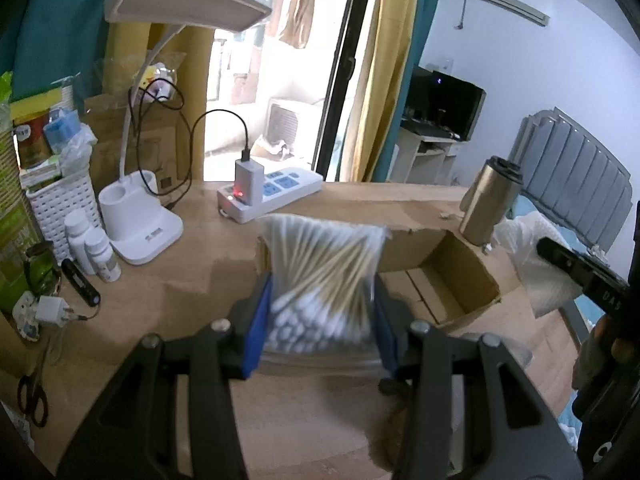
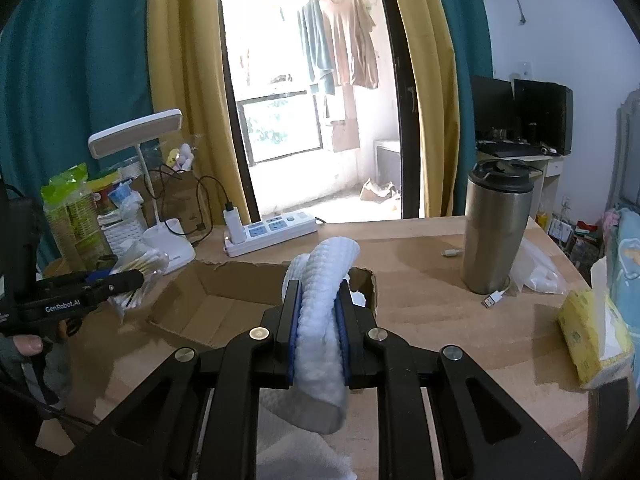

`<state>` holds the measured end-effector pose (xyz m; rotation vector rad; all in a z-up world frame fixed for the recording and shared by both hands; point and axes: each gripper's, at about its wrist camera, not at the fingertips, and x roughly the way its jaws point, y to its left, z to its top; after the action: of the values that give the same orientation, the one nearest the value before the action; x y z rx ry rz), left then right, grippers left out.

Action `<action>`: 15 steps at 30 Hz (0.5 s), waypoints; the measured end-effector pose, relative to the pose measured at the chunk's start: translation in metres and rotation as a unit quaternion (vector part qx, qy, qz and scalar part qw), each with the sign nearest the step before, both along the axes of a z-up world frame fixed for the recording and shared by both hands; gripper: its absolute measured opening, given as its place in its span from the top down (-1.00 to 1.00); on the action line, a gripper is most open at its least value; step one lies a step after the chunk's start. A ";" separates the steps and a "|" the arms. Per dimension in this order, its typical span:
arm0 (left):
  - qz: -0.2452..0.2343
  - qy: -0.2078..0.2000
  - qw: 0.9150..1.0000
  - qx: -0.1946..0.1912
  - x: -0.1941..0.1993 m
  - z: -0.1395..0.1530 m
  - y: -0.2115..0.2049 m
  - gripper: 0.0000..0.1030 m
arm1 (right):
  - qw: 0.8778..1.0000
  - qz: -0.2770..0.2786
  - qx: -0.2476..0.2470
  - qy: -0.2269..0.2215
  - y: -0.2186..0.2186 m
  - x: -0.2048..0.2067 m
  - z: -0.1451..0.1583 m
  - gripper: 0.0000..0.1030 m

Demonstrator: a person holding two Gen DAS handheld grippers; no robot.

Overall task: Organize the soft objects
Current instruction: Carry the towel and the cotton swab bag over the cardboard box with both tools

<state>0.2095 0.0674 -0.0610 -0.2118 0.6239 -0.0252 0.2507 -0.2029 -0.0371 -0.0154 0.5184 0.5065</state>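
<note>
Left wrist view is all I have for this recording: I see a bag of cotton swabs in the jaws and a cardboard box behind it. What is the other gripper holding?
Observer: The right gripper is shut on a white quilted cloth, which is folded over the jaws.
Operator: Where is that cloth relative to the cardboard box?
Observer: It is at the near right corner of the cardboard box, whose floor looks bare.
Operator: Anything else soft left on the desk on that side?
Observer: A yellow tissue pack lies at the desk's right edge, right of the steel tumbler.
</note>
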 end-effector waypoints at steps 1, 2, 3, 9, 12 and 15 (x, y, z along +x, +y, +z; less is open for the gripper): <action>0.001 0.001 1.000 -0.001 0.002 -0.001 0.001 0.09 | 1.000 0.000 -0.001 0.001 0.002 0.003 -0.001 0.66; 0.002 0.003 1.000 -0.002 0.005 -0.002 0.002 0.09 | 1.000 -0.001 -0.002 0.001 0.002 0.006 -0.001 0.66; 0.002 0.004 1.000 -0.002 0.006 -0.004 0.003 0.09 | 1.000 -0.001 -0.003 0.002 0.003 0.007 -0.002 0.66; 0.001 0.015 1.000 -0.005 0.019 -0.014 0.006 0.09 | 1.000 -0.001 -0.009 0.011 0.007 0.021 -0.008 0.66; 0.001 0.018 1.000 -0.005 0.025 -0.017 0.006 0.09 | 1.000 -0.001 -0.009 0.016 0.010 0.028 -0.012 0.66; 0.001 0.021 1.000 -0.004 0.031 -0.021 0.007 0.09 | 1.000 0.000 -0.010 0.022 0.013 0.034 -0.016 0.66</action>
<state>0.2406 0.0749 -0.0817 -0.2207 0.6646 -0.0203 0.2850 -0.1894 -0.0532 -0.0241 0.5668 0.5030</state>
